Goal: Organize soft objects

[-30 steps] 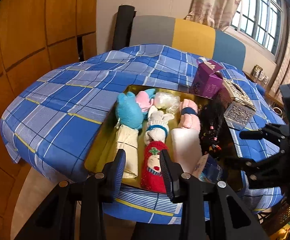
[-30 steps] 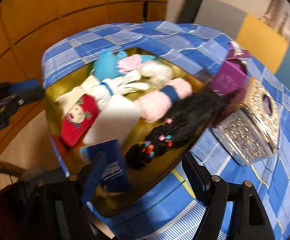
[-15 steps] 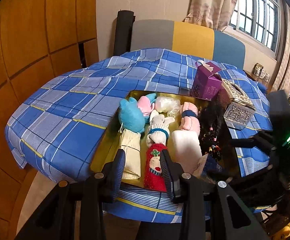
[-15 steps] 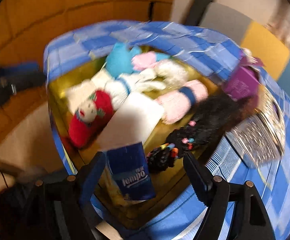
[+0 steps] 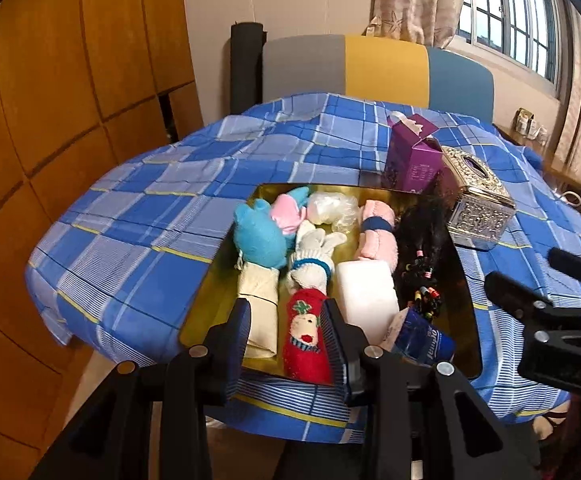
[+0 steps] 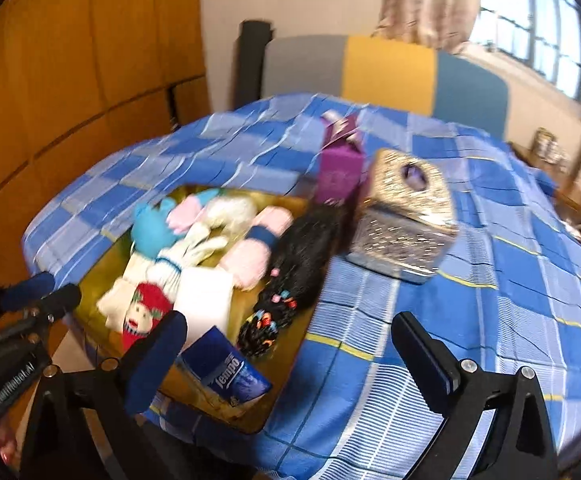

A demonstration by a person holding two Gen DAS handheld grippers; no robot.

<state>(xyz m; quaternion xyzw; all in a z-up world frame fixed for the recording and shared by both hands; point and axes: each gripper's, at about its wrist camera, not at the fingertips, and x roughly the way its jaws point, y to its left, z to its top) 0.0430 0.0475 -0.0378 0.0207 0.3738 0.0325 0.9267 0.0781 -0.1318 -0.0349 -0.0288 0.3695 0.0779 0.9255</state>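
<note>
Reading labels: I make out "tempo" in white on the blue tissue pack [image 6: 226,374], standing tilted at the near edge of the gold metal tray [image 5: 464,292]; my left gripper's body reads "QuellRobot.AI", roughly.
Tray count: 1 red knitted doll sock [image 5: 304,340], 1 white sponge block [image 5: 364,294], 1 black beaded wig [image 6: 290,276], 1 teal plush [image 5: 258,236], 1 pink towel roll [image 5: 376,232].
Beside tray: 1 purple carton [image 5: 410,162], 1 silver embossed tissue box [image 6: 404,224].
Left gripper [image 5: 286,340]: partly open, empty, above the sock.
Right gripper [image 6: 290,354]: jaws have just been opening, now wide, nothing between them.
</note>
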